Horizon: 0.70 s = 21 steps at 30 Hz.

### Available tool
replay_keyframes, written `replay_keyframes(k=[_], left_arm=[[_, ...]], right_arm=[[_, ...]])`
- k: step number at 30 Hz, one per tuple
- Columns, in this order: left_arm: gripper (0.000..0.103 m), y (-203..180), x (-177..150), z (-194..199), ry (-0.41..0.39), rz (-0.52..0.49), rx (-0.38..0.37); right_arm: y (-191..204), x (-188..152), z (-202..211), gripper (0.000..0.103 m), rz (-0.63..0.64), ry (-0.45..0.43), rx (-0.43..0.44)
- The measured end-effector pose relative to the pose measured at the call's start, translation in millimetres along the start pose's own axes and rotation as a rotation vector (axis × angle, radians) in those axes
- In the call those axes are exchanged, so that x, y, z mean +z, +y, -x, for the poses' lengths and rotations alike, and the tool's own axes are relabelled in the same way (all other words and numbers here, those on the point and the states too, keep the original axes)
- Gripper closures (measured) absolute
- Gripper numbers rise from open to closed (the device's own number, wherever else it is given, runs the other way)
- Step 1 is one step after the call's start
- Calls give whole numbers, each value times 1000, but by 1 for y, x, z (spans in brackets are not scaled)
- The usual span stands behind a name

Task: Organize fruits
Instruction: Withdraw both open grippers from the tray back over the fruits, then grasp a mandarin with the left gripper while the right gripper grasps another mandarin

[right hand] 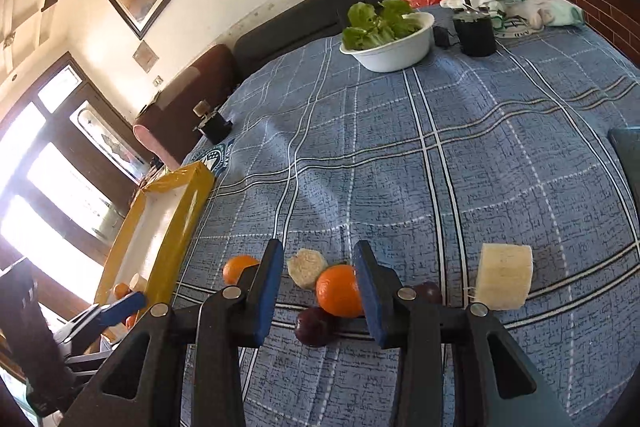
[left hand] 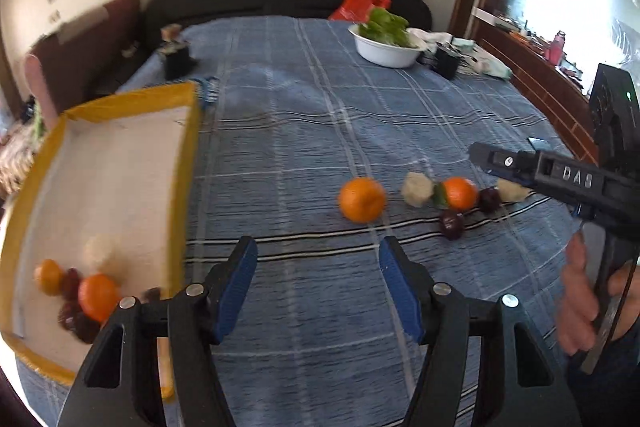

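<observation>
On a blue checked bedcover [right hand: 480, 155] several fruits lie loose: two round orange mandarins [left hand: 362, 199], two dark purple plums [left hand: 452, 224] and pale cream peeled chunks [right hand: 505, 275]. At the left stands a shallow yellow-rimmed tray with a white floor [left hand: 188, 163] — in its near corner there are more mandarins, plums and one pale piece. The left gripper [left hand: 318, 259] hangs open over bare cloth, holding nothing. The right gripper [right hand: 318, 267] has its jaws apart too — one mandarin [right hand: 338, 290] lies just in front, beside the right blue pad, not gripped.
</observation>
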State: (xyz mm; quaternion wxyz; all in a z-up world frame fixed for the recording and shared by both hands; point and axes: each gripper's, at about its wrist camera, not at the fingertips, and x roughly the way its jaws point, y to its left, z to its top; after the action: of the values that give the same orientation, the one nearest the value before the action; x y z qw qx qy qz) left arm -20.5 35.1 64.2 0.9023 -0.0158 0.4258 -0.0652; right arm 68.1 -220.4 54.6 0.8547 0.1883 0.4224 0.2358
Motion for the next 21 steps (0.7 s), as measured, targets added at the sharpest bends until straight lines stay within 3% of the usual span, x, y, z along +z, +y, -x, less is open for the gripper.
replay_keyframes(k=[4, 8, 12, 21], left_arm=[[42, -11, 19, -32, 78, 25, -65], [43, -19, 29, -54, 94, 14, -42], [54, -16, 30, -74, 123, 27, -38], [56, -22, 34, -86, 64, -14, -27]], right_arm=[[-3, 0, -2, 63, -15, 23, 6], [-8, -1, 1, 63, -28, 19, 4], [-9, -1, -3, 63, -25, 39, -22], [-5, -6, -18, 63, 28, 78, -64]])
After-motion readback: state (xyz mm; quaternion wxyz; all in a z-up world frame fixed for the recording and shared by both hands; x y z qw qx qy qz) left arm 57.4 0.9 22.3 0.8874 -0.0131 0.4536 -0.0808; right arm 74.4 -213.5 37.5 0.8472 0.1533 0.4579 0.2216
